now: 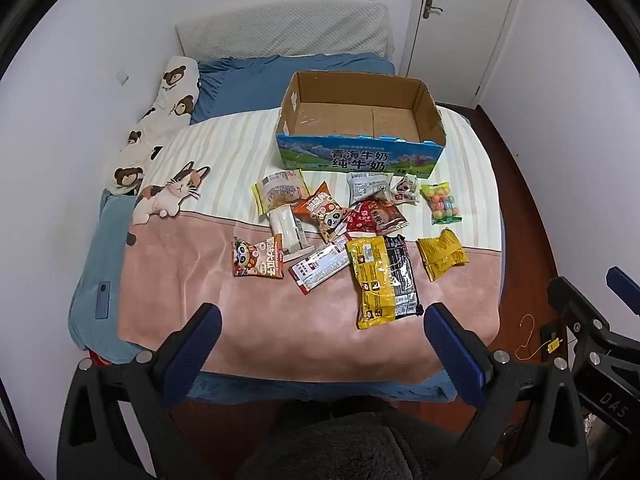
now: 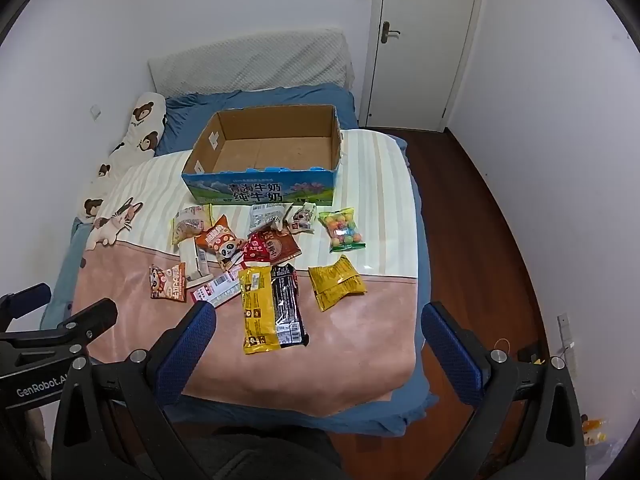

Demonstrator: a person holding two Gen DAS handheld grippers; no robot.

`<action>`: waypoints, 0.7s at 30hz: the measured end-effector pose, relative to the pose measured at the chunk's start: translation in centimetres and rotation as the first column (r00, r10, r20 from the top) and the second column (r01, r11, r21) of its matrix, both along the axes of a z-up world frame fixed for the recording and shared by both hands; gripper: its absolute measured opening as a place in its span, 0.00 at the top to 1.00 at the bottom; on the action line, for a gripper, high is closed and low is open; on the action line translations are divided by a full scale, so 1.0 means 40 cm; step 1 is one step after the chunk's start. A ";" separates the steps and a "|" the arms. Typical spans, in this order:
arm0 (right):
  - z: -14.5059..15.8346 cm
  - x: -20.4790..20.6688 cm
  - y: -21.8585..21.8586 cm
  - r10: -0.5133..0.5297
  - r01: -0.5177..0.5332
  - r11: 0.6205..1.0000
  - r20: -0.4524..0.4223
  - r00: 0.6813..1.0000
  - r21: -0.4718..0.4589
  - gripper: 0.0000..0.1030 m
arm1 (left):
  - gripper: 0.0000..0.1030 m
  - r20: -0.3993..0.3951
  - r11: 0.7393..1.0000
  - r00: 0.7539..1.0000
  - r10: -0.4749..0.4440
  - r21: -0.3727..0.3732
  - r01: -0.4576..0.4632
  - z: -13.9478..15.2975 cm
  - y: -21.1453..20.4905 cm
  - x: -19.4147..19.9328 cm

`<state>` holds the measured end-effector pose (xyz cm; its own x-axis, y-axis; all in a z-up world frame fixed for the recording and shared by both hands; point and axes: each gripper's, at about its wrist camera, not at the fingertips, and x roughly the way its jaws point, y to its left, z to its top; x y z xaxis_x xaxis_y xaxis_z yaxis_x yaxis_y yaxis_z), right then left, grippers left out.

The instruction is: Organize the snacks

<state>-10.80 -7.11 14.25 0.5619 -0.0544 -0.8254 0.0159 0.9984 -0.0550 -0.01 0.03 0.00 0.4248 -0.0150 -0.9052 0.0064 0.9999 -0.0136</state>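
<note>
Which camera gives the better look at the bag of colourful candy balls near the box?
The left wrist view: the candy bag looks larger there, with the individual balls clearer. The right wrist view shows the same bag whole and unobstructed too, but smaller.

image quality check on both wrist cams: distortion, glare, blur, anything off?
Left wrist: strong fisheye bend with dark corners, the door frame bows; even indoor light, soft sheen on the pink blanket; cardboard box and snack packets sharp. Right wrist: same barrel warp and dark corners, glare on the yellow-and-black packet, print on small packets too small to read; open right gripper slightly soft.
</note>
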 end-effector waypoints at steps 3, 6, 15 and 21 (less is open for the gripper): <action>0.000 0.001 0.002 -0.001 0.001 1.000 0.000 1.000 -0.006 0.00 | 0.00 0.000 1.000 1.000 0.001 0.006 -0.001 0.000 0.000 0.000; 0.001 0.002 0.004 -0.003 0.003 1.000 0.005 1.000 -0.007 0.00 | 0.00 0.000 1.000 1.000 0.000 0.003 0.000 0.000 0.000 0.000; -0.003 0.006 0.019 0.002 -0.002 1.000 -0.002 1.000 -0.007 0.00 | 0.00 0.005 1.000 1.000 -0.001 0.009 0.001 -0.005 0.004 -0.002; 0.003 0.008 0.020 0.000 0.000 1.000 -0.002 1.000 -0.008 0.00 | 0.00 0.012 1.000 1.000 -0.002 0.011 0.002 0.002 0.010 0.006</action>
<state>-10.46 -6.30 14.36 0.5602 -0.0609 -0.8261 0.0158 0.9979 -0.0629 0.24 0.42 0.07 0.4353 -0.0057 -0.9003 0.0083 1.0000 -0.0024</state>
